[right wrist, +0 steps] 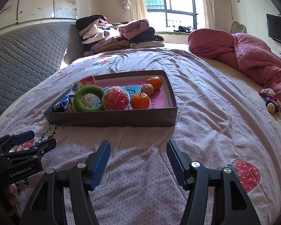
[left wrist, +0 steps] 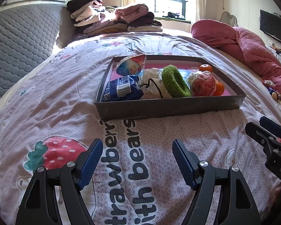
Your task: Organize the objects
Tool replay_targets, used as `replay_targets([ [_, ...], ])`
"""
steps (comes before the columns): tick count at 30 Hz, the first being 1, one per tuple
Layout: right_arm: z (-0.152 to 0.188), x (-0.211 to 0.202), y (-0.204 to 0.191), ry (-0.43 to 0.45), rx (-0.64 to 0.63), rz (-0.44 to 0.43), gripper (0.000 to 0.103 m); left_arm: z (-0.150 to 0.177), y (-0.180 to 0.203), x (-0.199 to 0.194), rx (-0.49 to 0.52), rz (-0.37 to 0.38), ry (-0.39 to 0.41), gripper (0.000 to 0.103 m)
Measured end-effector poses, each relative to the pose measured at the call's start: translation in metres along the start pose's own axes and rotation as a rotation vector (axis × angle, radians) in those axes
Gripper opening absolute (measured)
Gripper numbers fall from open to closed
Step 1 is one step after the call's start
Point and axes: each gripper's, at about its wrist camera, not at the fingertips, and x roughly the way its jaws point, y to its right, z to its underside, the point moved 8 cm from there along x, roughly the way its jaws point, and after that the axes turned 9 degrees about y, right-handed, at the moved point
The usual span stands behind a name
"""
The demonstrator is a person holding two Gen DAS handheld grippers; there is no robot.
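A shallow dark cardboard box (left wrist: 159, 108) (right wrist: 110, 119) sits on the bed ahead of both grippers. Inside lie a blue packet (left wrist: 121, 91), a blue-and-white snack bag (left wrist: 131, 65), a green knitted ring (left wrist: 173, 81) (right wrist: 89, 98), a red ball in clear wrap (left wrist: 203, 84) (right wrist: 115, 99), two oranges (right wrist: 140, 100) (right wrist: 155, 82) and a small brownish fruit (right wrist: 147, 89). My left gripper (left wrist: 137, 161) hovers open over the bedspread, short of the box, nothing between its fingers. My right gripper (right wrist: 138, 161) is likewise open and holds nothing, also short of the box.
The bed carries a pink printed bedspread (left wrist: 65, 97). A grey quilted headboard (left wrist: 18, 43) stands at left, folded clothes (left wrist: 112, 18) at the back, a crumpled red quilt (right wrist: 243, 52) at right. Small toys (right wrist: 270, 101) lie by the right edge.
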Motion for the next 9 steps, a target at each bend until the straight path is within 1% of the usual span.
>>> replay_targets([
  [9, 0.0023, 0.0009, -0.001, -0.006, -0.004, 0.001, 0.062, 0.0004, -0.0018, -0.0002, -0.005, 0.0, -0.003, 0.078],
])
